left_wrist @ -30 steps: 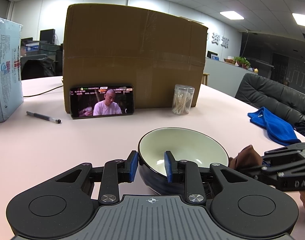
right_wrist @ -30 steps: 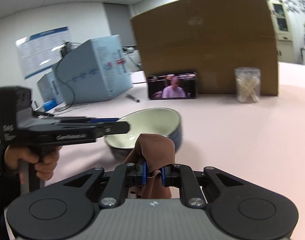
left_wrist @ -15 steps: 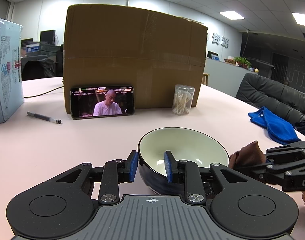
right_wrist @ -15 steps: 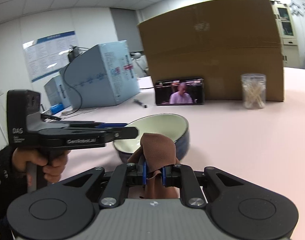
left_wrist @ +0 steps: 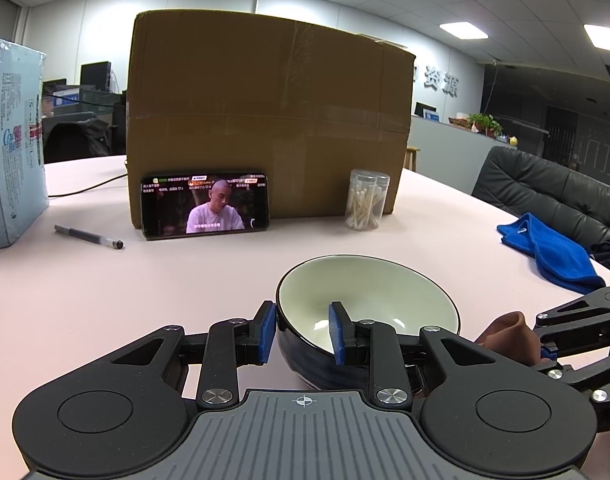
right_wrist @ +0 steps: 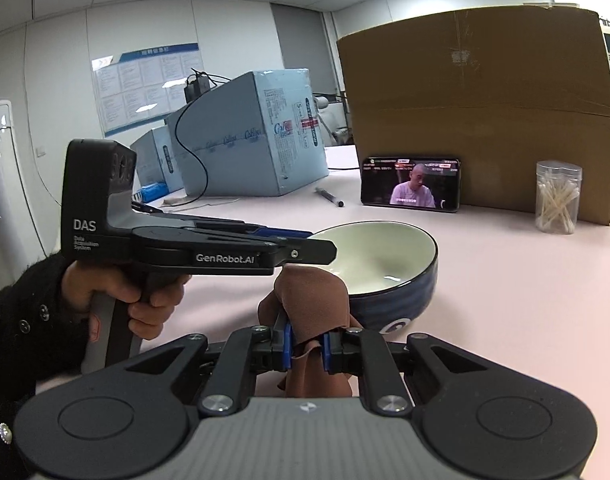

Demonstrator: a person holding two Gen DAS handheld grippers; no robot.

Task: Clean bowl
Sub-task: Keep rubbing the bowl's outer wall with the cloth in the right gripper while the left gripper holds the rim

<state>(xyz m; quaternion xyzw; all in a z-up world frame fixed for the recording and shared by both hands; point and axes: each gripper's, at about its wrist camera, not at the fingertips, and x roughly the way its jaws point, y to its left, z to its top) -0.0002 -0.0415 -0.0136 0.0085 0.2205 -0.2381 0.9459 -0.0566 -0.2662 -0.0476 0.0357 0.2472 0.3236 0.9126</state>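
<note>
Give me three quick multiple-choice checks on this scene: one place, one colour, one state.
1. Where is the phone?
A. Leaning on the carton
B. Inside the bowl
C. On the blue cloth

2. What colour is the cloth in the right gripper?
A. Blue
B. Brown
C. White

3. How do the left gripper jaws stand?
A. Shut, far from the bowl
B. Holding a pen
C. Straddling the bowl rim

Answers:
1 A, it stands against the carton.
2 B, brown fabric is pinched there.
3 C, one pad sits outside, one inside.

Pale pink table [left_wrist: 85,292], bowl [left_wrist: 369,300], phone [left_wrist: 204,209], pen [left_wrist: 88,236], cardboard box [left_wrist: 265,116]
</note>
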